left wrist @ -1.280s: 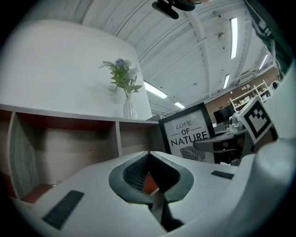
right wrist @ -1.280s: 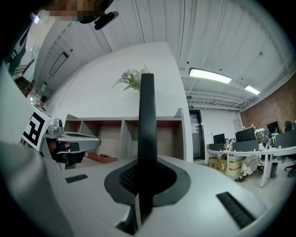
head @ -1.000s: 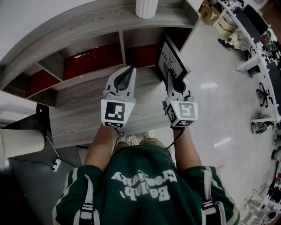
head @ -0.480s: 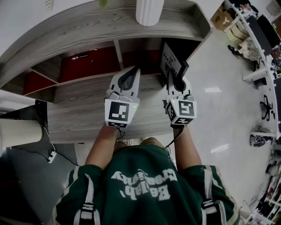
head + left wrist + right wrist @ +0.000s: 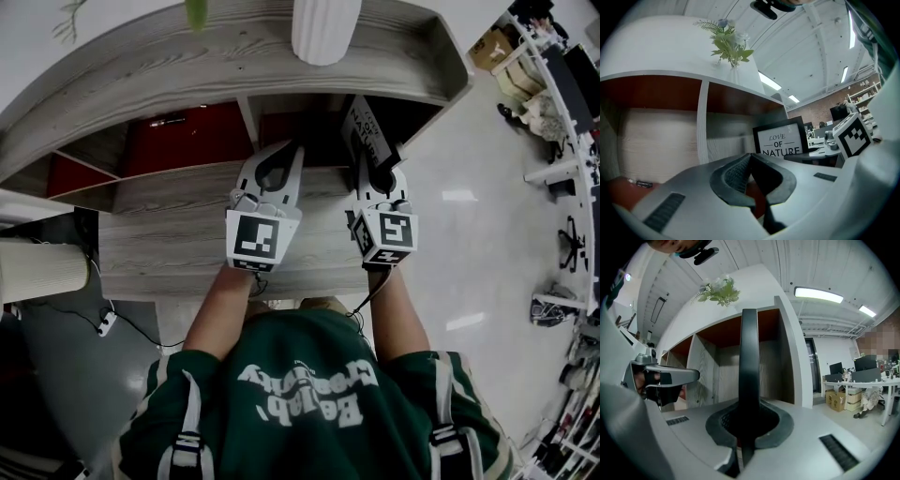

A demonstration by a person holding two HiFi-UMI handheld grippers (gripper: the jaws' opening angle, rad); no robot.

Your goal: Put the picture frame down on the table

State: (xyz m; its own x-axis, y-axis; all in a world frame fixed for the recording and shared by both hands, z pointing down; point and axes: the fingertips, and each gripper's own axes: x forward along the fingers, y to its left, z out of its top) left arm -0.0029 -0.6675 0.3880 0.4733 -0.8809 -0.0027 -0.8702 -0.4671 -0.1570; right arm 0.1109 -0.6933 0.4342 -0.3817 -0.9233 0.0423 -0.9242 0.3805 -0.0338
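The black picture frame, with a white "LOVE OF NATURE" print, stands upright at the mouth of the right shelf cubby, held just above the wooden table. My right gripper is shut on its lower edge. In the right gripper view the frame is edge-on between the jaws of the right gripper. My left gripper hovers beside it over the table, shut with nothing in it. The left gripper view has the frame to the right of the left gripper.
A shelf unit with red-backed cubbies stands at the table's far edge. A white vase with a plant sits on its top. A white ribbed cylinder lies at the left. Open floor is to the right.
Both grippers have moved forward toward the shelf. The frame has gone with the right gripper and now stands at the cubby opening under the shelf top.
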